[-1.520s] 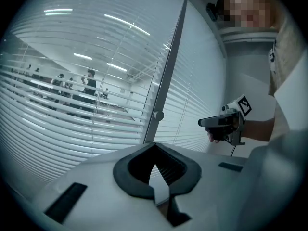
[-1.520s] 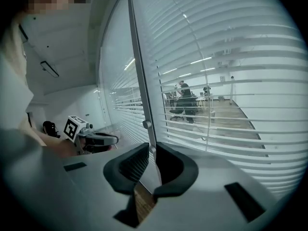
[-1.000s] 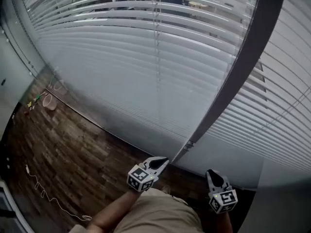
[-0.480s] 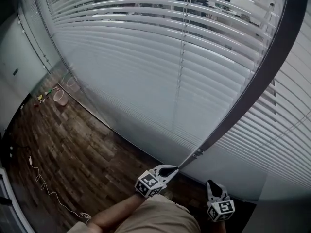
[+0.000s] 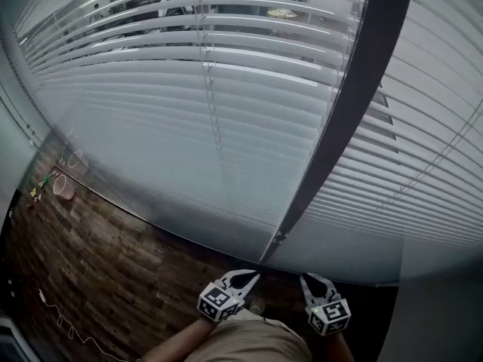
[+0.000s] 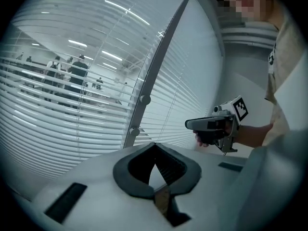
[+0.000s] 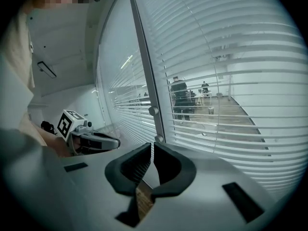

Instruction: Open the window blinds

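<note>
A dark wood-plank floor (image 5: 90, 255) is being shown at the lower left of the frame. The glazing is being divided by a dark upright post (image 5: 355, 104). The office beyond is being lit by ceiling strip lights (image 6: 77, 43).

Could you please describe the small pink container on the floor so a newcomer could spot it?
Take the wide white slatted blind left of the dark frame post and follow its lower edge left to the dark wood-plank floor. There sits a small round pink container. It is the only pink thing; the thin white cable lies farther off.
</note>
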